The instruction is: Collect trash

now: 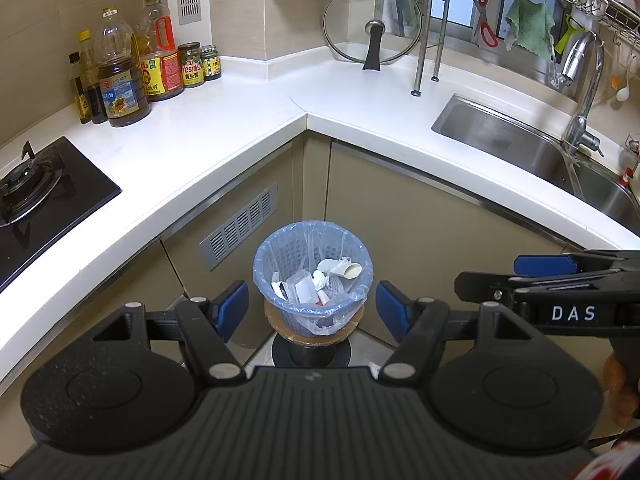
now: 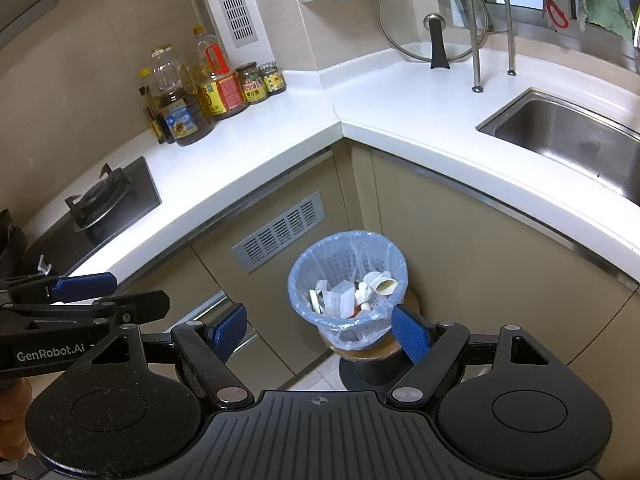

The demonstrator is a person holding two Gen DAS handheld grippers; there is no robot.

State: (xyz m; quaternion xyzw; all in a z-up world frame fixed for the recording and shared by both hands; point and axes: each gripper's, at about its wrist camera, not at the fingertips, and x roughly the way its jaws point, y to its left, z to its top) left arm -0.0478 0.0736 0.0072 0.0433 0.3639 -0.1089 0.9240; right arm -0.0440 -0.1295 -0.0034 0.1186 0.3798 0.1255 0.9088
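The trash bin (image 1: 313, 276), lined with a blue bag and holding scraps, is sitting low centre on a stool below the counter (image 1: 224, 128) corner. I am holding my left hand-held gripper (image 1: 312, 310) and right hand-held gripper (image 2: 320, 330) spread, both empty.

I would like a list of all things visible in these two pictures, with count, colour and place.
waste basket: one, blue bag liner, floor corner, on a stool
trash: several pieces, mostly white, inside the basket
bottles and jars: about seven, yellow-brown, countertop corner
stove: one, black, left
glass lid: one, clear, against the wall
sink: one, steel, right
scissors: one, red, hanging
cloth: one, green, hanging
left gripper: open, empty
right gripper: open, empty
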